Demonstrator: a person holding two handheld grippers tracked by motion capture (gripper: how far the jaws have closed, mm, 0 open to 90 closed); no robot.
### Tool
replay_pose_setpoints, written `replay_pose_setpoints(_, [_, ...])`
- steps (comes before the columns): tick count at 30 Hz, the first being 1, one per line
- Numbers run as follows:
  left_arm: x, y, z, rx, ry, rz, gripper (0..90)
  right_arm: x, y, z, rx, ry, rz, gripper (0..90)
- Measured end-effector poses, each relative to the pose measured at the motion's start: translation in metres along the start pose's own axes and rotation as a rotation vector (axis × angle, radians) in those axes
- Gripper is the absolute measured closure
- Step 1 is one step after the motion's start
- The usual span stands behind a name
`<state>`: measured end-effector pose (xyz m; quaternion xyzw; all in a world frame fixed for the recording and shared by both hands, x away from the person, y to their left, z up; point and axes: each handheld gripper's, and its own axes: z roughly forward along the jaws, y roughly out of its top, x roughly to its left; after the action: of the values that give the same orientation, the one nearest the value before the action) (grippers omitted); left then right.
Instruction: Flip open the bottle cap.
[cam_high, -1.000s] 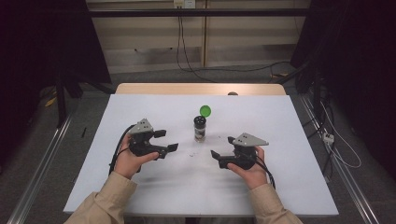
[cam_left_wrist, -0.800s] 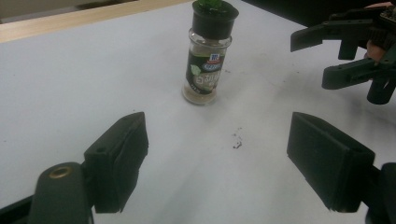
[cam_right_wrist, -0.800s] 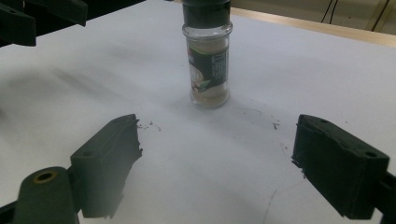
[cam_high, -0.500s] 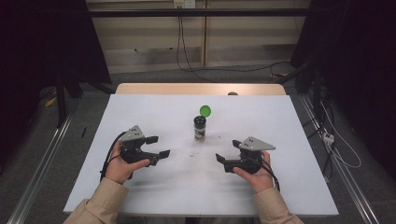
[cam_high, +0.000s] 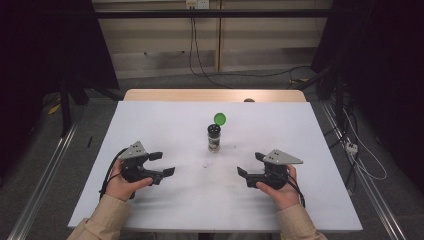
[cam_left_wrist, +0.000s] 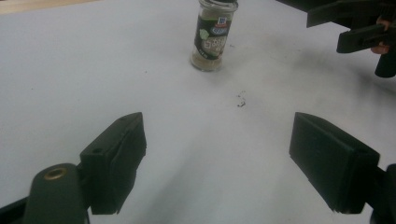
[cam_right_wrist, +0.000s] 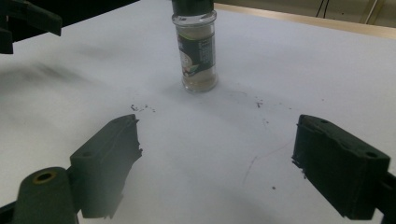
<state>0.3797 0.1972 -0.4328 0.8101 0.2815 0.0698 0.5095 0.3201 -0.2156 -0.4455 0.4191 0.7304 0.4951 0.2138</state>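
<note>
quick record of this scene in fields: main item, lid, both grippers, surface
main item: spice jar, upright at mid table, flip lid open
contents: pale powder low in the jar
left gripper: open, nothing between its jaws, apart from the jar
right gripper: open, nothing between its jaws, apart from the jar
surface: white table, a few dark specks near the jar

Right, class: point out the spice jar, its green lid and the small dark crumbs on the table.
spice jar (cam_left_wrist: 211, 39), left gripper view, on its label.
green lid (cam_high: 219, 118), high view, middle of the flipped-up cap.
dark crumbs (cam_right_wrist: 141, 108), right gripper view, on the scattered specks.
</note>
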Motion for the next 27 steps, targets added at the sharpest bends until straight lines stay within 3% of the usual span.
replay_pose_setpoints(27, [-0.001,-0.015,-0.019,0.008,0.026,-0.001,15.1,-0.018,-0.015,-0.032,-0.003,-0.039,0.009,13.6])
